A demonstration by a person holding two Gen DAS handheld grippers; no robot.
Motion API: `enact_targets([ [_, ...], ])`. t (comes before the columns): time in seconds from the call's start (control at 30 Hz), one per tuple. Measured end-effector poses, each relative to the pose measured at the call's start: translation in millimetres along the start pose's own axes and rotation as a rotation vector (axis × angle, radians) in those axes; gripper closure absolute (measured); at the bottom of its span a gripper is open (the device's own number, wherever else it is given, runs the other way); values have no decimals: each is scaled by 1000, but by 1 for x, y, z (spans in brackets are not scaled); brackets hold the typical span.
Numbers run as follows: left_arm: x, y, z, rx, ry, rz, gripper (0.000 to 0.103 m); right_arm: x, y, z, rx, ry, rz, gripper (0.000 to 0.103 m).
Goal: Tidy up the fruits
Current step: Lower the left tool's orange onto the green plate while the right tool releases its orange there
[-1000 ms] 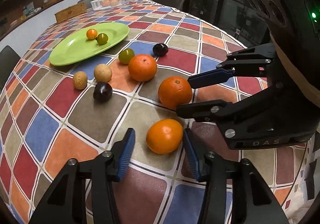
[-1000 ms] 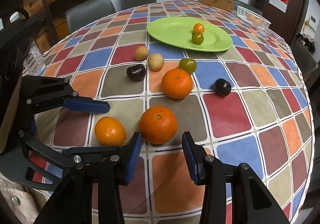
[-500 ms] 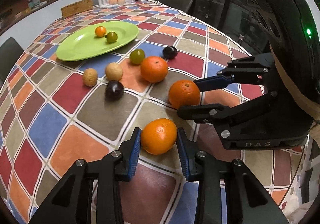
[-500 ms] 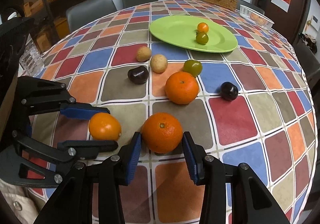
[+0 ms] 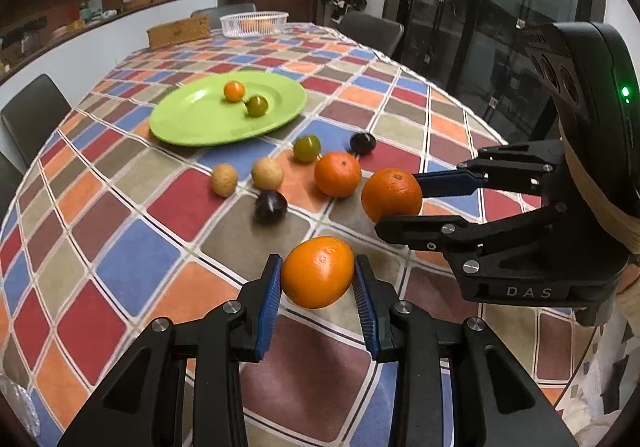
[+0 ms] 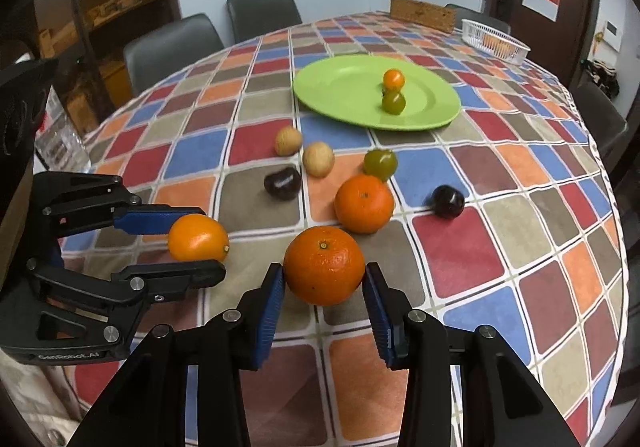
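My left gripper (image 5: pixel 316 287) is shut on a smooth orange (image 5: pixel 318 272) and holds it just above the checkered tablecloth; the orange also shows in the right wrist view (image 6: pixel 198 238). My right gripper (image 6: pixel 324 287) is shut on a second, darker orange (image 6: pixel 324 265), seen from the side in the left wrist view (image 5: pixel 391 194). A third orange (image 6: pixel 364 203) lies on the cloth beyond. A green plate (image 6: pixel 344 87) farther back holds a small orange fruit (image 6: pixel 393 79) and a green one (image 6: pixel 393 102).
Loose on the cloth between plate and grippers lie two tan round fruits (image 6: pixel 288 141) (image 6: pixel 318 158), a green fruit (image 6: pixel 380 163) and two dark plums (image 6: pixel 282 182) (image 6: pixel 449 201). A white basket (image 6: pixel 494 41) and a wicker box (image 6: pixel 422 14) stand at the far edge. Chairs ring the table.
Both grippers have closed from open onto their oranges and lifted them slightly off the cloth. Both views have tilted up toward the plate.
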State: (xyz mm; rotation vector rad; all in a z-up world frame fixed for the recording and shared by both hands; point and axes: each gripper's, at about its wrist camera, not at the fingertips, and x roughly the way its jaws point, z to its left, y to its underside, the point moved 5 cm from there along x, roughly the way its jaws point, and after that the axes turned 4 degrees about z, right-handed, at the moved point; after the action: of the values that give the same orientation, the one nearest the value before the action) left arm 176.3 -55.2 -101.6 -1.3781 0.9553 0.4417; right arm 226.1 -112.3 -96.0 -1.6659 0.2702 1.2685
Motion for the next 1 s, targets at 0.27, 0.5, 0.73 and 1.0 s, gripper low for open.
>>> enact_targets([
  [0.27,-20,-24,16,-3,-33,-78,68,-18,-21,2,54,24,-77,62],
  [0.5,-32,-52,31,-2,-64,-145,68,-30,-51,-2,103,38,-156,62],
  [0.73,-30,-84,48,-6,-77,-176,68,-32,-84,-15,120,66,-195,62],
  [1.0,-15,-120,69,-11,-79,-180,68,-22,-120,-34,131,88,-199,62],
])
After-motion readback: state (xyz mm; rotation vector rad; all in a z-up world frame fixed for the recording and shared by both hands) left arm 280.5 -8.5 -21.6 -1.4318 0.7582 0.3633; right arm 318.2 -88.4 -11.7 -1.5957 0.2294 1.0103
